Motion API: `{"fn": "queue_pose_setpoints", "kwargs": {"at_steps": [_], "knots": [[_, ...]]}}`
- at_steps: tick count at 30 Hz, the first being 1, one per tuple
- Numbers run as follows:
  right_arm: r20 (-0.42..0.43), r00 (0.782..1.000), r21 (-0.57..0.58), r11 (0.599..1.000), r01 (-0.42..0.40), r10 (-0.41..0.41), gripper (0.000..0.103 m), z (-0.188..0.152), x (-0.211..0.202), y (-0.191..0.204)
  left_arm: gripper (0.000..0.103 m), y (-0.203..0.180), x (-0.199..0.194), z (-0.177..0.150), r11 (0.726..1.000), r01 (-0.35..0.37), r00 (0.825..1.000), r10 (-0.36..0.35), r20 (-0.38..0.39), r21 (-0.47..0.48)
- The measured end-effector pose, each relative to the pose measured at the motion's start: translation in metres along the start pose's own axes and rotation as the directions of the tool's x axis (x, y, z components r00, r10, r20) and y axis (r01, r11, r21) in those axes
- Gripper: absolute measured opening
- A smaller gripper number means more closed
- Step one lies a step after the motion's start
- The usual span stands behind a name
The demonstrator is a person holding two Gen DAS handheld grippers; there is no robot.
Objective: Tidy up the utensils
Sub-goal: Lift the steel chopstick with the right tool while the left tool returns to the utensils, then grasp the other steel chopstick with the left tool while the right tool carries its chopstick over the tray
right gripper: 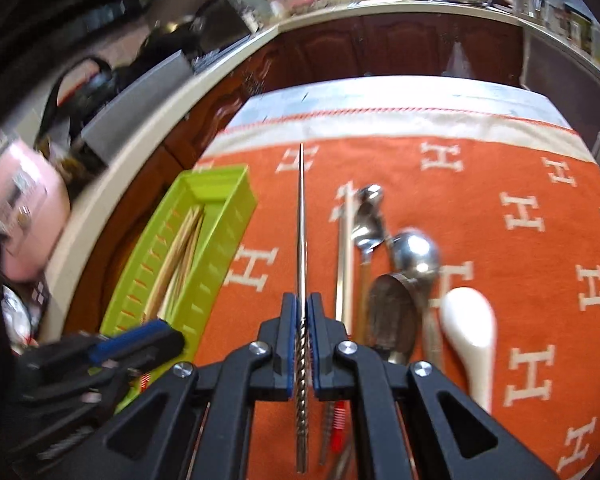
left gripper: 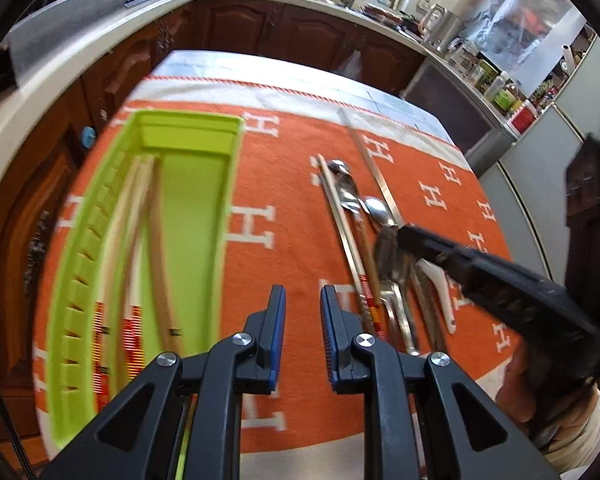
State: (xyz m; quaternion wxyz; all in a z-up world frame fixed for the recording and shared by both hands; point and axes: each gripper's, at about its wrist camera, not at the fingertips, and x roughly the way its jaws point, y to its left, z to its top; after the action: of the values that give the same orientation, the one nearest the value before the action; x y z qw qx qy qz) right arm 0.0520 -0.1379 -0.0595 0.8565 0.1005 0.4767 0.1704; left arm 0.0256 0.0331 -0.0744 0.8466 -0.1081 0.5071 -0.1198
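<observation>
A lime green tray [left gripper: 228,184] lies on the left of the orange cloth and holds several wooden chopsticks [left gripper: 140,216]; it also shows in the right wrist view [right gripper: 216,256]. My left gripper [left gripper: 303,300] is open and empty, just right of the tray. My right gripper [right gripper: 304,308] is shut on a metal chopstick [right gripper: 301,216] with a twisted handle, held above the cloth; in the left wrist view the chopstick [left gripper: 374,168] sticks out from the gripper. Metal spoons [right gripper: 414,252], more chopsticks [right gripper: 340,264] and a white ceramic spoon [right gripper: 470,328] lie on the cloth.
The orange cloth [left gripper: 292,200] with white H letters covers the table. Dark wood cabinets [left gripper: 308,32] and a white counter [left gripper: 60,68] run behind and to the left. Jars and bottles [left gripper: 500,88] stand at the right.
</observation>
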Motion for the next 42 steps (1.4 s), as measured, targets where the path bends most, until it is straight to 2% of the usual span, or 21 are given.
{"fn": "queue_pose_setpoints", "kwargs": {"at_steps": [8,15,20,23,30,31,32,39,42], "knots": [[0.063,0.998,0.073,0.997,0.013,-0.017,0.005,-0.003,-0.029,-0.034,0.015,-0.042,0.046,-0.002,0.998,0.036,0.997,-0.032,-0.077,0.046],[0.069,0.997,0.096,0.995,0.011,-0.017,0.005,-0.011,-0.034,-0.053,0.015,-0.058,0.08,-0.015,0.998,-0.024,0.989,0.033,-0.142,0.066],[0.076,0.997,0.1,0.995,0.0,-0.008,0.005,-0.015,-0.033,-0.059,0.015,-0.062,0.082,-0.014,0.991,-0.104,0.989,0.112,-0.097,0.084],[0.08,0.997,0.102,0.995,-0.004,-0.004,0.005,-0.017,-0.033,-0.062,0.015,-0.066,0.083,-0.017,0.982,-0.158,0.983,0.166,-0.077,0.106],[0.083,0.997,0.101,0.995,-0.016,0.008,0.005,-0.019,-0.032,-0.069,0.015,-0.086,0.086,-0.023,0.929,-0.305,0.951,0.308,0.019,0.21],[0.079,0.997,0.103,0.994,-0.021,0.013,0.005,-0.02,-0.031,-0.07,0.013,-0.086,0.087,-0.022,0.931,-0.303,0.952,0.304,0.024,0.206],[0.076,0.997,0.105,0.994,-0.026,0.018,0.005,-0.021,-0.031,-0.07,0.005,-0.086,0.089,-0.02,0.935,-0.292,0.956,0.294,0.022,0.201],[0.066,0.997,0.1,0.994,-0.048,0.041,0.005,-0.025,-0.032,-0.068,0.003,-0.069,0.074,-0.02,0.954,-0.255,0.966,0.257,0.01,0.155],[0.065,0.996,0.098,0.993,-0.06,0.054,0.005,-0.024,-0.035,-0.064,0.003,-0.063,0.053,-0.02,0.96,-0.243,0.97,0.24,0.04,0.139]]}}
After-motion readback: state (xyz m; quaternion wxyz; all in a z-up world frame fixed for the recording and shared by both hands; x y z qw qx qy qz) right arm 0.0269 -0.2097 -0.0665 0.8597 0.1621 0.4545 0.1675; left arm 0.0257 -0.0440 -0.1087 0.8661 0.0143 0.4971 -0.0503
